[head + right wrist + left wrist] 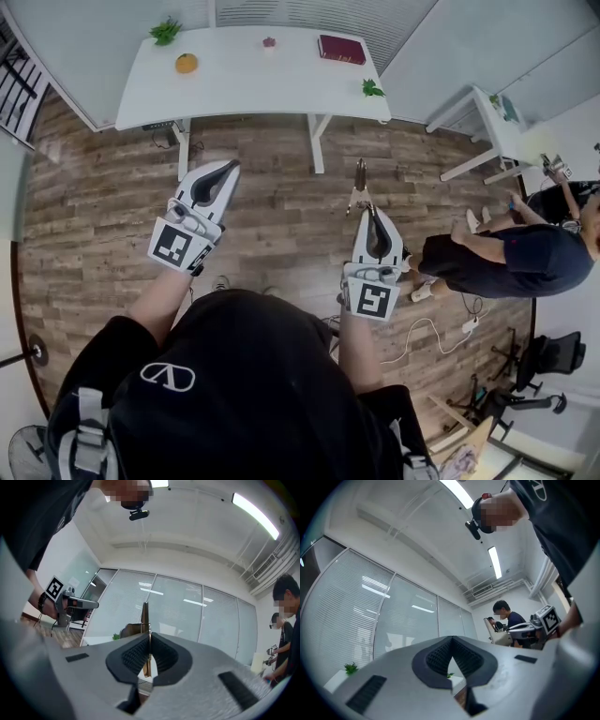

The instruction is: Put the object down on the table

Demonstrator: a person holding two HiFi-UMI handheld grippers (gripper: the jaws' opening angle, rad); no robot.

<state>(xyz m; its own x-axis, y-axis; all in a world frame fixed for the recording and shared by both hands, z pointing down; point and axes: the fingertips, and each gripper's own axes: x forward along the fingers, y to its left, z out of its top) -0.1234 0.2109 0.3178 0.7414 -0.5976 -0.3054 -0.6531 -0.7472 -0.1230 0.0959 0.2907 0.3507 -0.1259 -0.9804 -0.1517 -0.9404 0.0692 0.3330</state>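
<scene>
The right gripper [149, 637] is clamped on a thin brownish object [145, 613]. Its own view shows the ribbed pads pressed against both faces of the piece, which stands edge-on and rises past the jaw tips. The head view cannot show that contact. There the right gripper [366, 208] shows only from above, with the thin brownish object [360, 180] poking forward out of its tip, in the air over the wood floor [272, 202] and well short of the white table [234, 89].

The left gripper [451, 640] has its jaw tips together with nothing between them, which its own view makes plain. In the head view the left gripper [230, 169] is raised at the person's left, pointing toward the table.

Only the head view lays out the tabletop. A dark red book [341, 49] lies at the far right, a small pink item [269, 41] is near the far edge, and an orange fruit [187, 63] sits toward the left. There is a green sprig [165, 31] at the far left corner and another sprig [372, 88] at the near right corner. A seated person [506, 258] is off to the right.

The gripper views look upward instead, to ceiling lights and a glass wall with blinds [178, 606], which the head view does not show. Each also catches the other gripper's marker cube [550, 617] [55, 588].
</scene>
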